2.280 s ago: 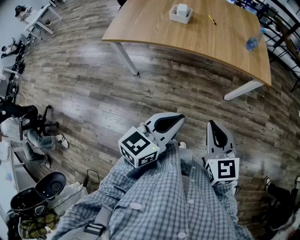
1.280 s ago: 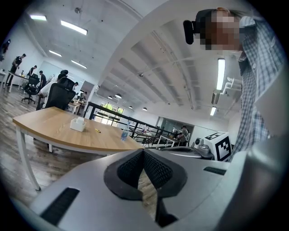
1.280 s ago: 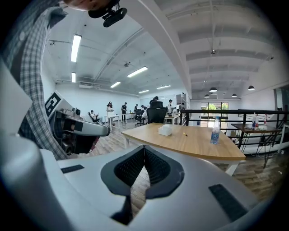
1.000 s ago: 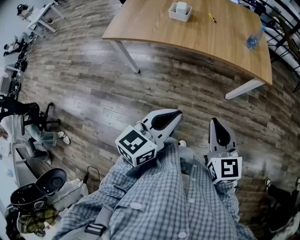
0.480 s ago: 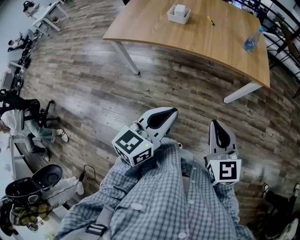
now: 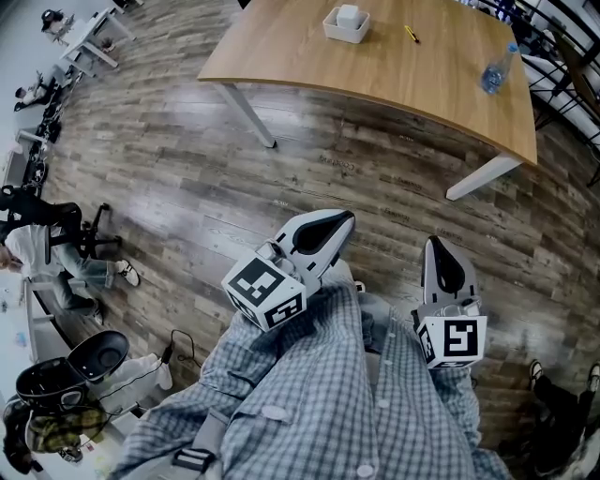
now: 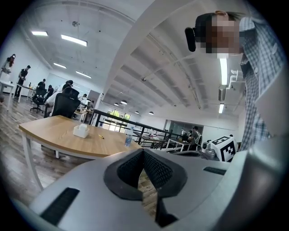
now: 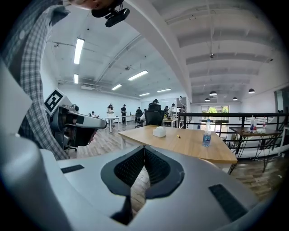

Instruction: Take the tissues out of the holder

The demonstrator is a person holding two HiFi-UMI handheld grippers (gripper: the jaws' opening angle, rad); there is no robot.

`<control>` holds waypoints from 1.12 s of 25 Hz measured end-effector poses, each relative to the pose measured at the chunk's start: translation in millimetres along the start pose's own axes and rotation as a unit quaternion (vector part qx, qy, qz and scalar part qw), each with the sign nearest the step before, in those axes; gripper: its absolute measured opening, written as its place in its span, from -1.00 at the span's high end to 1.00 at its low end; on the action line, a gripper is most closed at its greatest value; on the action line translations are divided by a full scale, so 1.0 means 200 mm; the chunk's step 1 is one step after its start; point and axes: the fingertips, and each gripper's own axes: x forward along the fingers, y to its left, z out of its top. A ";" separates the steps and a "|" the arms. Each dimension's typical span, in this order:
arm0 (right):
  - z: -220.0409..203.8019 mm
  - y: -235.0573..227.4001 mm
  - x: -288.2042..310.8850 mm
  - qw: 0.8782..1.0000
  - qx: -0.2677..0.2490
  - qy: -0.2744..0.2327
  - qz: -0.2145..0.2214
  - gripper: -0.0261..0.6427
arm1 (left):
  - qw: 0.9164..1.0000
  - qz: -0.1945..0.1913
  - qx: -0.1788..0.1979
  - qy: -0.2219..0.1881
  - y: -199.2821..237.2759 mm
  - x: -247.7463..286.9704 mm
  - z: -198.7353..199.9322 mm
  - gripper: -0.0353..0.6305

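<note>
A white tissue holder point(image 6: 346, 22) with tissues standing up in it sits on the far wooden table point(image 6: 309, 52); it also shows small as the holder point(image 7: 81, 131) in the left gripper view and the holder point(image 8: 159, 131) in the right gripper view. My left gripper point(image 6: 345, 221) is held close to my body over the floor, jaws shut with nothing between them. My right gripper point(image 6: 432, 246) hangs beside it, also shut and empty. Both are well short of the table.
A yellow pen point(image 6: 411, 33) and a water bottle point(image 6: 494, 71) lie on the same table. White table legs point(image 6: 246, 112) stand at its near edge. A seated person on an office chair point(image 6: 56, 251) and bags point(image 6: 66, 380) are at the left. Wood-plank floor lies between me and the table.
The view has shifted slightly, with the table a little higher in frame. Both grippers stay shut and keep their places near my body.
</note>
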 end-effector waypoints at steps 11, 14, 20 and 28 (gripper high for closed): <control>-0.04 -0.07 0.11 0.999 0.009 0.022 -0.024 0.89 | 1.000 -0.017 -0.004 0.016 0.13 0.12 -0.01 0.88; -0.02 -0.10 0.20 0.999 0.002 0.026 -0.028 0.89 | 0.999 -0.025 -0.005 0.019 0.20 0.19 0.02 0.88; 0.05 -0.18 0.38 0.999 -0.004 0.028 -0.039 0.89 | 0.999 -0.047 -0.005 0.027 0.34 0.34 0.09 0.88; 0.15 -0.25 0.60 0.998 -0.003 0.031 -0.060 0.89 | 0.997 -0.068 -0.007 0.027 0.54 0.49 0.20 0.88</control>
